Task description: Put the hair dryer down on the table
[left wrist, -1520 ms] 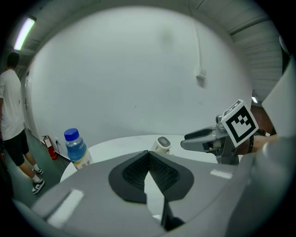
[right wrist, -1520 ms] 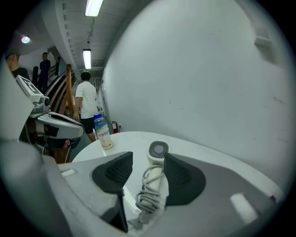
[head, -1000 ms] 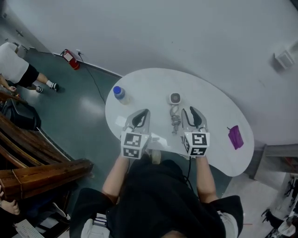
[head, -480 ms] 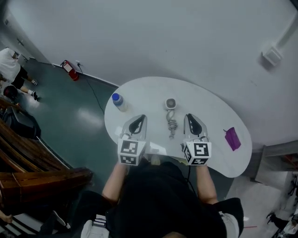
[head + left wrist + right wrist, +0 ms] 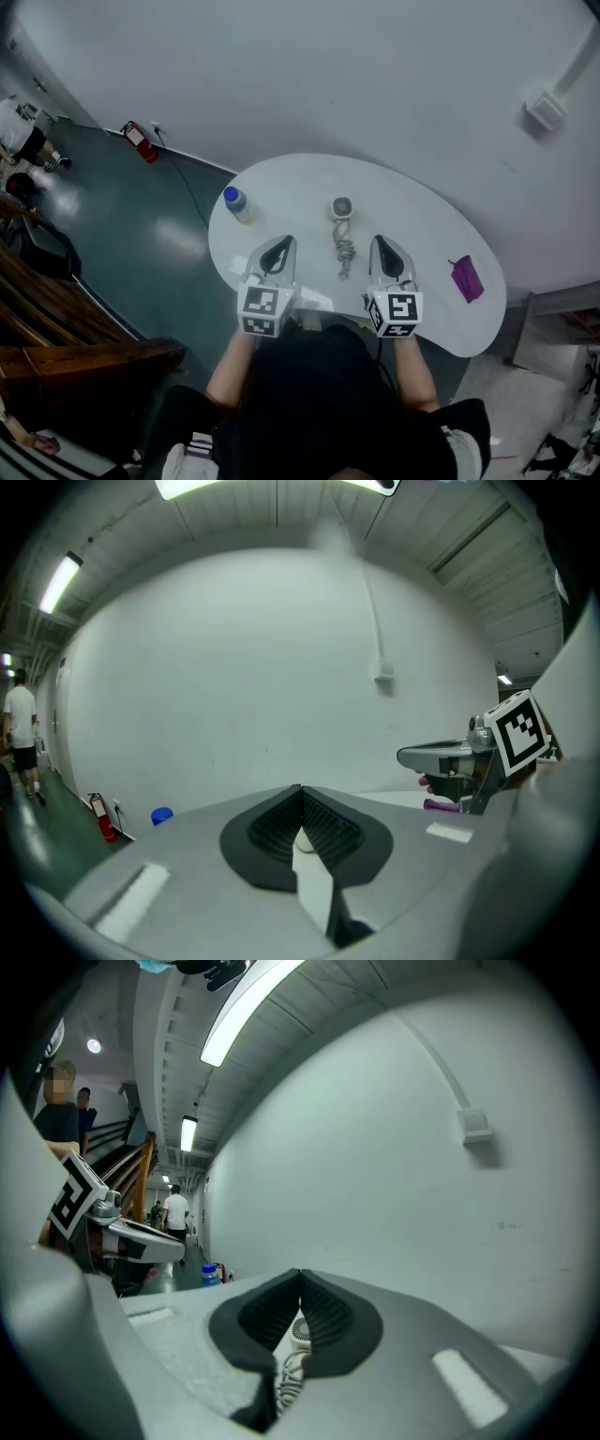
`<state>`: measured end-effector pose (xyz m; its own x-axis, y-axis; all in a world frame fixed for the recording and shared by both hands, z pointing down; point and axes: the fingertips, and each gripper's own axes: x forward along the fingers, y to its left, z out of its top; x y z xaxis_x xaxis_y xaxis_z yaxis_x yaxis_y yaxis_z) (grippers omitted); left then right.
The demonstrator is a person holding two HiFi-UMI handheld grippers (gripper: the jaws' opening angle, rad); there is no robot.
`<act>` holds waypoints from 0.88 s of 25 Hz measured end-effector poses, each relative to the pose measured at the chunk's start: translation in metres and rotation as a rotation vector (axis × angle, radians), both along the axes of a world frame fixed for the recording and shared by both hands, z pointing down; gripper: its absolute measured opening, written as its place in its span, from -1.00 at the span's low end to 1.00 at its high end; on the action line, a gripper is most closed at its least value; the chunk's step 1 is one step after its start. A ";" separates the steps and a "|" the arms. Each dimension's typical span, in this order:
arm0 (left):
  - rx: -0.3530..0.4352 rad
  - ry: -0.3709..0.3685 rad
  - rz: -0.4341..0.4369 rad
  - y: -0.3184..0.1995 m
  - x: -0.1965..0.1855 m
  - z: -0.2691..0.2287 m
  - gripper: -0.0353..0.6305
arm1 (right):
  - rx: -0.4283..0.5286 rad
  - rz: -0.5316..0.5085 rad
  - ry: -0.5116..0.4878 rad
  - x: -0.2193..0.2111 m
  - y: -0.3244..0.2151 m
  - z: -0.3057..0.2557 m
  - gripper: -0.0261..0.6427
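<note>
- Hair dryer [image 5: 342, 208] rests on the table [image 5: 300, 183], its cord [image 5: 345, 251] between your closed, empty left gripper [image 5: 283, 243] and right gripper [image 5: 379, 242].
- Sweep inward and you could snag it.

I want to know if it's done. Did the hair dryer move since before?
No. The hair dryer lies on the table just as far from the blue-capped bottle as before.

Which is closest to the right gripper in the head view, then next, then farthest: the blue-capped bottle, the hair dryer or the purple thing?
1. Hair dryer, on the table just left of the shut right gripper.
2. Purple thing, off to its right near the table's edge.
3. Blue-capped bottle, far left, beyond the left gripper.
</note>
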<state>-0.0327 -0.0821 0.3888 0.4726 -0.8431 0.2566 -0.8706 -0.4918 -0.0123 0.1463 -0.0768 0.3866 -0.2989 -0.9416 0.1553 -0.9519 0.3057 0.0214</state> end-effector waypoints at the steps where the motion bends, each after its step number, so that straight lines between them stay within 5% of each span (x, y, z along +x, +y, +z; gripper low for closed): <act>1: 0.001 0.001 0.000 0.000 0.000 -0.001 -0.88 | 0.001 -0.001 0.000 0.000 0.000 0.000 -0.91; 22: -0.011 0.000 -0.013 0.005 -0.006 0.002 -0.88 | -0.009 -0.028 0.006 -0.011 0.005 0.003 -0.91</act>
